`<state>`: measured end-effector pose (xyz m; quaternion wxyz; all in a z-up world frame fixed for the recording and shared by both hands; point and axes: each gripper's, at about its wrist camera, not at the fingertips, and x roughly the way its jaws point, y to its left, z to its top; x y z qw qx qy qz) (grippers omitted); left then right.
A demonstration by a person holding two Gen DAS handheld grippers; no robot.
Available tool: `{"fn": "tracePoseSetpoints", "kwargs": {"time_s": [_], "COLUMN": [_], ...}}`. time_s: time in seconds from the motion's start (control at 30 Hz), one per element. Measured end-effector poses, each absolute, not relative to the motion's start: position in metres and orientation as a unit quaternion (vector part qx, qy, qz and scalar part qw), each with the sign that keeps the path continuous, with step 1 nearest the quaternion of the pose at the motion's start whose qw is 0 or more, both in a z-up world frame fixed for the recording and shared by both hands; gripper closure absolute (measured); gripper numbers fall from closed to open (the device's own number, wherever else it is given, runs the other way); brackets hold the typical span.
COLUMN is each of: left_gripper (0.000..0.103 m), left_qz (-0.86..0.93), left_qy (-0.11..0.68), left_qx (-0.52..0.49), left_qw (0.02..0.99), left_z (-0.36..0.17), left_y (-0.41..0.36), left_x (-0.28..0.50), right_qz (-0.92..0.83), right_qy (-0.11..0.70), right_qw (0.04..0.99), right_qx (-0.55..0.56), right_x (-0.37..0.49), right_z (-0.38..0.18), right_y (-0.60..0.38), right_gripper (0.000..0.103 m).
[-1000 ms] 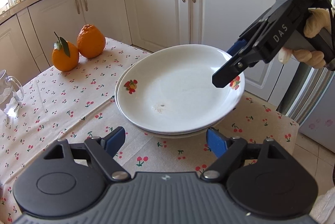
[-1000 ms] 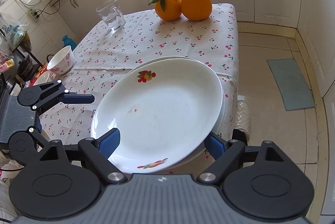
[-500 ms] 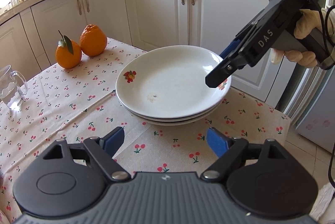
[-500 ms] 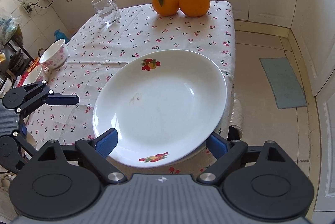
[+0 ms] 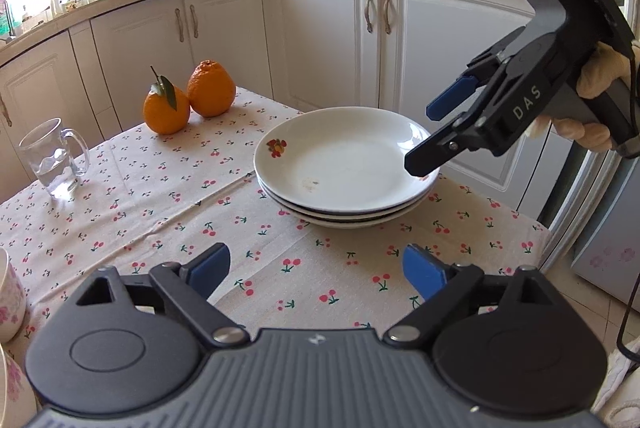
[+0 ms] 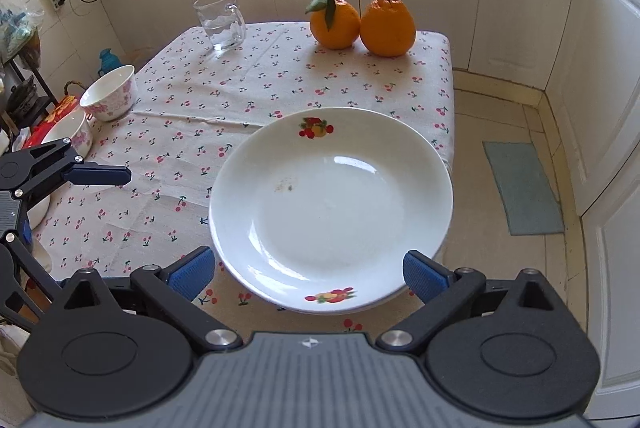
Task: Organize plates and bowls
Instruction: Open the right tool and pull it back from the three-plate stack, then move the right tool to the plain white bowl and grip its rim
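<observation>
Resting near the right corner of the surface (image 6: 280, 75), the plate stack (image 5: 346, 163) is complete in appearance: three rims show in the left wrist view, each plate nested in the one below. Both tongs stand spread and grip nothing. The left tongs (image 5: 318, 270) hover over bare cloth, well short of the stack. The right tongs (image 6: 312, 272) straddle the near rim of the top plate without touching it; their jaws have just been opening, and the rim lies between the blue pads (image 6: 424, 276) but clear of them.

Two floral bowls (image 6: 110, 99) remain at the left end of the surface, just beside each other and not nested. Judged from the task, these are the next items.

Handling notes:
- Plates and bowls appear to be glazed ceramic: rigid, fairly heavy, brittle and slick under a pad.
- Grip on the rim only, one pad inside the wall and one outside.
- Keep a lifted bowl level; a one-sided grip is likely to let it swing.
- Lower into the second bowl gently to avoid chipping.

A glass mug (image 6: 222, 21) and two oranges (image 6: 360, 21) stand at the far end, well apart from the stack.
</observation>
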<state>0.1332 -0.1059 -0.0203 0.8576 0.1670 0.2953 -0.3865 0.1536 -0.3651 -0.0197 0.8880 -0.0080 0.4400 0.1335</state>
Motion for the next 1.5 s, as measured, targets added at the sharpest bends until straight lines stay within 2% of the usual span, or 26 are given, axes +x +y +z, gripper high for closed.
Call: {"fn": "tracePoseSetpoints", "kwargs": {"time_s": [0.13,0.23,0.53,1.03,1.5], "left_gripper": [0.009,0.005,0.004,0.004,0.005], "left_qz": [-0.375,-0.359,-0.314,-0.207,-0.177], "left_qy": [0.283,0.276,0.287,0.287,0.345], "left_qx": [0.150,0.143,0.121,0.169,0.156], "left_qw": [0.870,0.880,0.897,0.920,0.908], "left_z": [-0.013,-0.009,-0.010,-0.003,-0.035], "left_y": [-0.087,-0.072,-0.014,0.100,0.157], "left_x": [0.124,0.117,0.108,0.073,0.075], "right_qz": [0.124,0.119,0.136,0.244,0.335], "right_qy": [0.409,0.386,0.346,0.347,0.360], "right_qw": [0.903,0.913,0.921,0.896,0.858], "right_qx": [-0.040,-0.062,-0.118,-0.135,-0.151], "right_x": [0.141,0.135,0.121,0.132,0.146], "right_z": [-0.012,-0.009,-0.003,-0.009,-0.011], "right_y": [-0.339,-0.319,-0.252,-0.140,-0.062], "right_gripper": [0.000,0.000,0.000,0.000,0.000]}}
